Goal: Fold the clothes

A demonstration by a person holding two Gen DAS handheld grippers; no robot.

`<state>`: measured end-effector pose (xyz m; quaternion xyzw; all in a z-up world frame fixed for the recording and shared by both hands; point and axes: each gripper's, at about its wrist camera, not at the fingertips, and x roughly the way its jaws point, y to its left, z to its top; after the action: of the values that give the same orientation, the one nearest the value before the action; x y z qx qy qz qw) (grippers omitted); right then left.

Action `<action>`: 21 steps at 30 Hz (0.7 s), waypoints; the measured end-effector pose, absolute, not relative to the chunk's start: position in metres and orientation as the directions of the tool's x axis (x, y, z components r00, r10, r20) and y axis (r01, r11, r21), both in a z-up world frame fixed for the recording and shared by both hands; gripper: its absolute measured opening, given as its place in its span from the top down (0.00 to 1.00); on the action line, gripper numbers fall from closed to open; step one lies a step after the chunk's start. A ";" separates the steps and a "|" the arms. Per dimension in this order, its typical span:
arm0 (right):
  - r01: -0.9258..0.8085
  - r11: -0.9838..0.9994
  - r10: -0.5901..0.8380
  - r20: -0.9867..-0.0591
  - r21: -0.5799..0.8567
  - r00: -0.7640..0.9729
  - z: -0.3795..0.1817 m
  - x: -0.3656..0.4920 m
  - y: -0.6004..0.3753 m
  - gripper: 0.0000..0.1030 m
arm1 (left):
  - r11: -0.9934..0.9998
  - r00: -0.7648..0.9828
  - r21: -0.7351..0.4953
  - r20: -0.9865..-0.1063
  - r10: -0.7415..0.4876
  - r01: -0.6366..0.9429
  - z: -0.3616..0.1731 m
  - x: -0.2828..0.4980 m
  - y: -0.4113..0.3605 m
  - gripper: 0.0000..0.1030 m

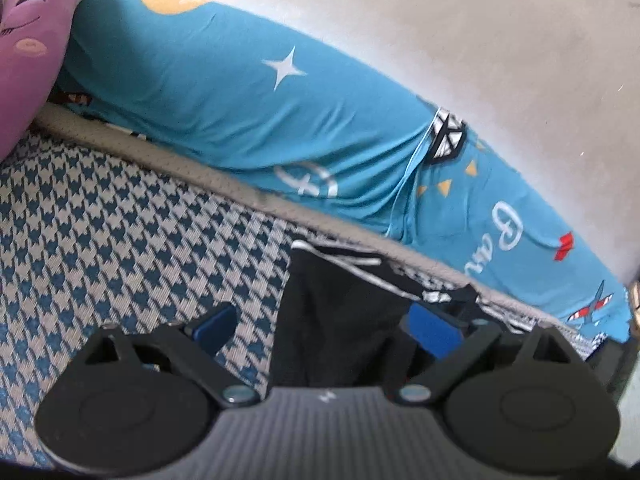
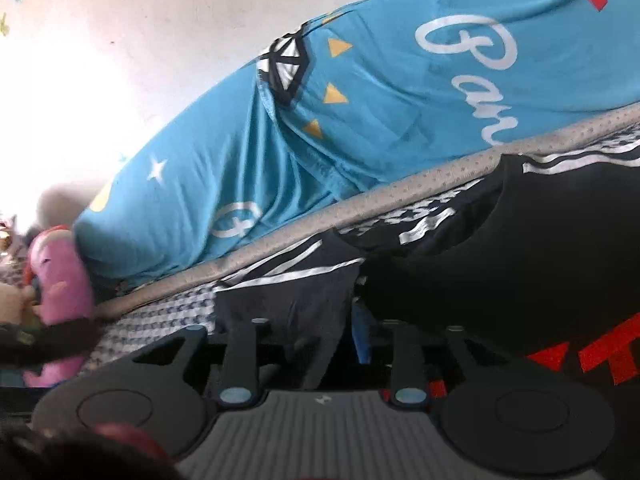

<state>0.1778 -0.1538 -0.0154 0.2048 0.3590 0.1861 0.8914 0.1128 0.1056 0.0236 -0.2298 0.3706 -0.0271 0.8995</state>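
Bed with houndstooth cover (image 1: 120, 216); black garment (image 2: 540, 264) lies on it near, blue pillow (image 1: 224, 92) far, pink plush (image 1: 28, 44) far left.

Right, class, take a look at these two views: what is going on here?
A person with a handheld claw in each hand is folding a black garment on a houndstooth-patterned bed. The left claw is open, with a flap of the black cloth between its fingers. The right claw sits at another part of the cloth; its grip is hidden. A blue bolster lies behind, beside a pink plush toy.
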 end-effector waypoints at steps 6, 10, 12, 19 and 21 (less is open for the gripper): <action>-0.292 0.821 0.562 -0.607 0.490 0.562 -0.010 0.156 -0.158 0.69 | 0.901 0.709 -0.420 -0.667 -0.227 -0.106 0.023 0.110 0.103 0.05; -0.345 0.800 0.599 -0.619 0.491 0.508 -0.012 0.142 -0.152 0.69 | 0.906 0.703 -0.413 -0.671 -0.235 -0.092 0.021 0.106 0.099 0.04; -0.354 0.794 0.607 -0.624 0.494 0.493 -0.013 0.138 -0.148 0.69 | 0.912 0.700 -0.401 -0.676 -0.230 -0.088 0.020 0.104 0.096 0.03; -0.380 0.819 0.573 -0.652 0.431 0.496 -0.023 0.131 -0.132 0.69 | 0.920 0.682 -0.372 -0.705 -0.192 -0.125 0.014 0.104 0.096 0.00; -0.386 0.822 0.568 -0.654 0.419 0.500 -0.026 0.131 -0.129 0.72 | 0.924 0.677 -0.358 -0.714 -0.178 -0.135 0.013 0.104 0.096 0.00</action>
<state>0.1306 -0.1289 -0.0259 0.1094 0.4159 0.2777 0.8590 0.1041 0.0958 0.0128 -0.1950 0.4018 -0.0118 0.8947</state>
